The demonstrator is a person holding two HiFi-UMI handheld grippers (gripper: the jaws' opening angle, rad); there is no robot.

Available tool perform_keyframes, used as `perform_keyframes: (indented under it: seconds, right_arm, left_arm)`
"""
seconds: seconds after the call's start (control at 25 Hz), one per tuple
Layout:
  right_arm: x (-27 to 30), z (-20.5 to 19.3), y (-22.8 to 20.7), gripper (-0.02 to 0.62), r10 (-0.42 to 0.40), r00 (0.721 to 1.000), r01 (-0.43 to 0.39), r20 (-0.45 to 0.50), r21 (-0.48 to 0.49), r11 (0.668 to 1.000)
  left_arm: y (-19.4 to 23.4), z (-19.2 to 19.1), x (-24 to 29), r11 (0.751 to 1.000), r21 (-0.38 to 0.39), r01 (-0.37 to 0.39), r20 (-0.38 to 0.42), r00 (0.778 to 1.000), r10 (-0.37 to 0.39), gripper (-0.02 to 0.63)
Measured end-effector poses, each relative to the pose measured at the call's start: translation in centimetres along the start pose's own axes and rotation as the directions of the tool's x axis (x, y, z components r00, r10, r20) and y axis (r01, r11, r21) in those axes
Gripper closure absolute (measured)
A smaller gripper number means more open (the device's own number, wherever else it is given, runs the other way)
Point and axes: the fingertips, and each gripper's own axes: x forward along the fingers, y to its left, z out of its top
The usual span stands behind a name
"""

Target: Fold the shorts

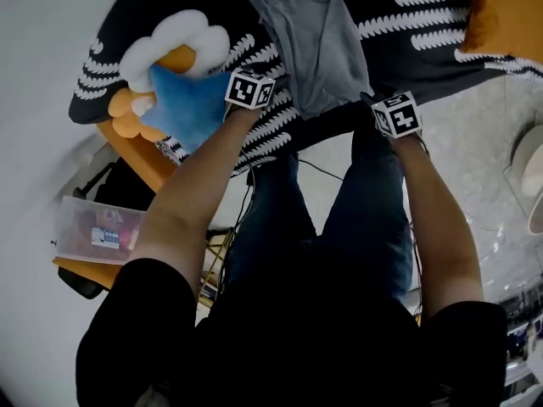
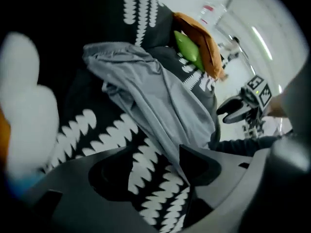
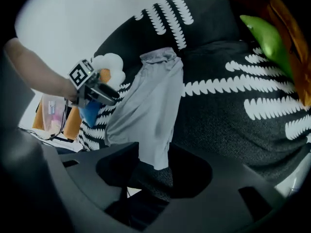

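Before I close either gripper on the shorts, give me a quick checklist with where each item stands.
1. Left gripper open: ok, jaws apart.
2. Right gripper open: ok, jaws apart.
3. Shorts hem between the right jaws: ok, it shows there unclamped.
4. Hem between the left jaws: not ok, mostly patterned blanket there; the shorts end beside one jaw.
5. Shorts smooth: not ok, creased lengthwise.
6. Plush toy clear of the shorts: ok, it lies apart.
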Motion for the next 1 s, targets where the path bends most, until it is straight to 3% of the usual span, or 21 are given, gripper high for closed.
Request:
perform_keyframes:
  seconds: [0.08, 0.2, 0.36, 0.44, 0.6, 0.68, 0.84, 1.0]
  right_arm:
    - [0.9, -1.1, -0.5, 0.391, 0.014, 0.999, -0.013, -0.034, 0.012, 1.000]
    - [2.0, -2.4, -0.8, 0.393, 0.030, 0.997, -0.029, -0.071, 0.025, 0.999]
    - [3.2, -3.8, -0.2, 0.394, 0.057, 0.993, -0.054, -0.101, 0.033, 0.998]
    - [3.8, -3.8, -0.8, 0.400, 0.052, 0.994, -0.047, -0.101, 0.052, 0.998]
    - [3.9, -3.9, -1.7, 0.403, 0.005, 0.995, 0.000, -0.098, 0.053, 0.999]
    - [4.0, -3.5, -1.6, 0.405, 0.006, 0.997, -0.004, -0.082, 0.030, 1.000]
    - [3.9, -3.1, -1.9, 0.414, 0.014, 0.998, -0.013, -0.068, 0.025, 1.000]
    - [4.6, -2.3, -1.4, 0.413, 0.012, 0.998, -0.011, -0.061, 0.020, 1.000]
  left_arm:
    - [-2.0, -2.5, 0.9, 0.987, -0.151, 0.061, 0.046, 0.997, -0.055, 0.287]
    - [-4.4, -5.0, 2.2, 0.939, -0.319, 0.126, 0.116, 0.989, -0.094, 0.282]
    - [-4.4, -6.1, 2.6, 0.877, -0.466, 0.116, 0.201, 0.979, -0.023, 0.276]
    - [-4.1, -5.9, 2.5, 0.864, -0.494, 0.099, 0.232, 0.973, 0.021, 0.278]
    - [-5.3, -6.7, 0.9, 0.882, -0.466, 0.064, 0.273, 0.959, 0.074, 0.322]
    - [-6.3, -7.6, 0.6, 0.874, -0.477, 0.089, 0.293, 0.954, 0.063, 0.360]
    - [-8.5, -9.3, 2.9, 0.862, -0.487, 0.141, 0.273, 0.962, -0.003, 0.346]
    - [-7.9, -10.0, 4.2, 0.849, -0.511, 0.135, 0.235, 0.972, -0.013, 0.320]
